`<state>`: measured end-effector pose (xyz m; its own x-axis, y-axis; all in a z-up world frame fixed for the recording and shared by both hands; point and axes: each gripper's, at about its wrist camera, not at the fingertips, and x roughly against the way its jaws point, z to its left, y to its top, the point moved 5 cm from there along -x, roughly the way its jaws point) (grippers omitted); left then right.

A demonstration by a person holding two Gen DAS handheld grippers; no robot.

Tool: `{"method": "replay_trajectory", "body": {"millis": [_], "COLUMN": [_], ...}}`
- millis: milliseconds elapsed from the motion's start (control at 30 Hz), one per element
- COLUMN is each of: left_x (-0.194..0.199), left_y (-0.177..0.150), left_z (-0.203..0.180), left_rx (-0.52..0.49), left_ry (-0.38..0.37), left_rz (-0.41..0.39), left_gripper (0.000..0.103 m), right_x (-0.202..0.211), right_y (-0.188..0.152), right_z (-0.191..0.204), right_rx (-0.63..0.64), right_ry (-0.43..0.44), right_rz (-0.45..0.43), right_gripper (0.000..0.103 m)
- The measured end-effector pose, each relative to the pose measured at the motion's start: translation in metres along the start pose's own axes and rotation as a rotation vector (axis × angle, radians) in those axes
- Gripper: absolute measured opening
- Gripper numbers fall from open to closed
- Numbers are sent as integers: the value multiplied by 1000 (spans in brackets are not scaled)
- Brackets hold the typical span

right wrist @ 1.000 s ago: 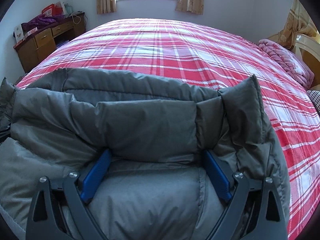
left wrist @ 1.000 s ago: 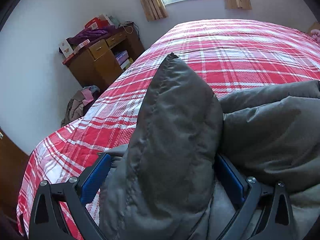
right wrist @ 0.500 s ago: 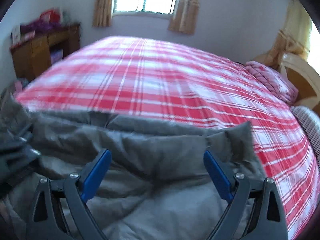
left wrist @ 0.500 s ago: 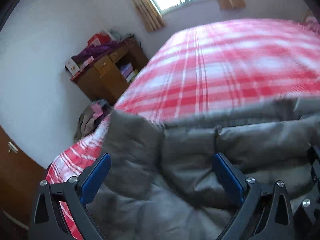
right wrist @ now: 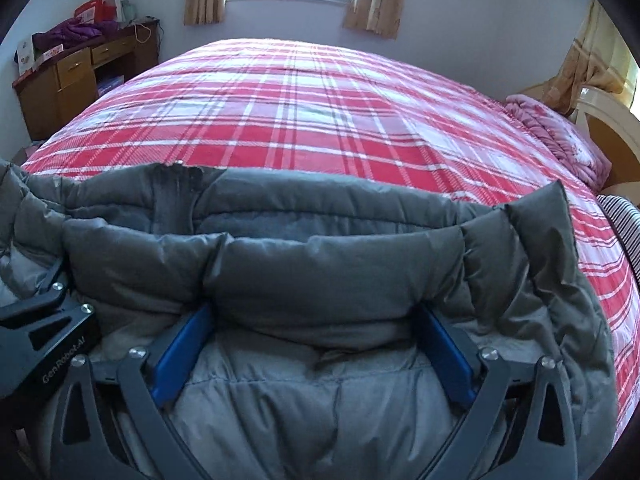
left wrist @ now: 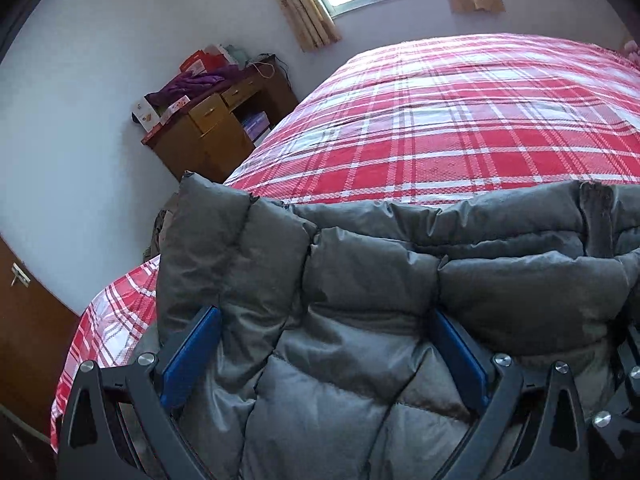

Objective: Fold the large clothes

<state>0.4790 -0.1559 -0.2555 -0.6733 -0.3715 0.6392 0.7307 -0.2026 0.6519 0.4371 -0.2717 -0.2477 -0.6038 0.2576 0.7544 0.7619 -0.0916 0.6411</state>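
Note:
A grey puffer jacket [left wrist: 360,280] lies folded over itself at the near edge of a red plaid bed [left wrist: 460,120]. My left gripper [left wrist: 326,356] is open, and the jacket's puffy folded edge bulges between its blue pads [left wrist: 192,356]. In the right wrist view the same jacket [right wrist: 320,272] fills the foreground on the bed [right wrist: 320,112]. My right gripper [right wrist: 314,354] has its jaws opening wide, with the thick fold lying between them. The left gripper's black frame [right wrist: 40,332] shows close beside it on the left.
A wooden desk [left wrist: 212,128] piled with boxes and purple cloth stands against the far left wall under the window. A pink quilt [right wrist: 560,140] and a headboard [right wrist: 604,116] are at the bed's right end. A brown door [left wrist: 24,320] is on the near left.
The jacket corner that stood upright between the left jaws has dropped, and the fold now lies flat across both views. Both grippers have shifted sideways, and the right jaws stand a little wider.

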Motion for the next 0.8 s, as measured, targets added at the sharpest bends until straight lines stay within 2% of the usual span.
{"method": "replay_trajectory", "body": {"millis": [67,133,167,200,233,300,333,433,500,667,800], "left_x": [13,39,52,60,59,48,37,1,-6,-12,-4], "left_y": [2,5,4,0,-6,-21,-32,-68,-81,-91,-97], "left_z": [12,39,57,77,94,124,138,158,159,148,151], "left_rx": [-5,15,18,11,12,48,77,121,148,172,181], "left_ry": [-59,-105,-100,-79,-52,-18,-6,-46,-91,-113,-159], "left_rz": [1,-74,-121,-149,-145,-99,-56,85,107,102,139], "left_gripper": [102,102,102,102,102,102,102,102,102,102,102], "right_x": [0,7,14,30,46,61,64,41,14,-1,7], "right_y": [0,3,5,9,15,23,27,23,8,3,1], "right_z": [2,0,-1,-4,-4,3,9,24,34,34,28], "right_rx": [11,32,34,31,29,39,48,97,139,145,136], "right_ry": [5,33,39,40,42,59,77,33,8,6,20], "right_rz": [11,16,-1,-53,-109,-145,-143,-82,3,20,55], "right_gripper": [103,96,91,92,92,99,99,99,99,103,100]}}
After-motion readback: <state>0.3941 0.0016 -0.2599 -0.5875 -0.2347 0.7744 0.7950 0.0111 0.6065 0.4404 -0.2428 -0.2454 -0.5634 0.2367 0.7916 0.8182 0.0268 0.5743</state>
